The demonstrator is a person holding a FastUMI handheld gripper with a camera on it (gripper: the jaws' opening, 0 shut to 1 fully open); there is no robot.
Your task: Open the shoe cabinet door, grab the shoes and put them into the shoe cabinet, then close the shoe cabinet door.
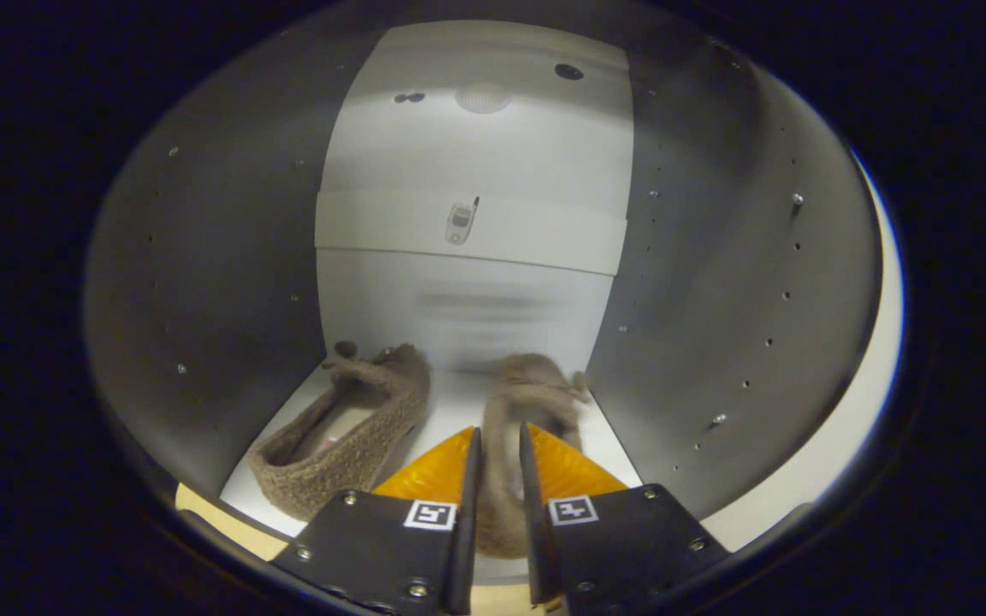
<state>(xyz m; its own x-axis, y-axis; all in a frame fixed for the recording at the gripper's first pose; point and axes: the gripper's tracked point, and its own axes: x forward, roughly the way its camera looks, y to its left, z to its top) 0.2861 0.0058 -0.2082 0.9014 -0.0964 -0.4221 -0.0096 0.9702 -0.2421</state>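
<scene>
Hand-held gripper point(497, 445) pinches one fuzzy brown shoe point(527, 402) inside the shoe cabinet point(715, 257).

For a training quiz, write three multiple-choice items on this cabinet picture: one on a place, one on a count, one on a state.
1. Where does the left shoe lie?
A. on the cabinet floor by the left wall
B. on a shelf above
C. outside the cabinet

2. How many shoes are in the cabinet?
A. one
B. two
C. three

3. What is the gripper doing?
A. open, holding nothing
B. shut on the right shoe
C. shut on the left shoe

Answers:
1 A, it rests on the white floor next to the grey left wall.
2 B, a pair of brown fuzzy shoes lies side by side.
3 B, both fingers press the right shoe's side between them.
</scene>
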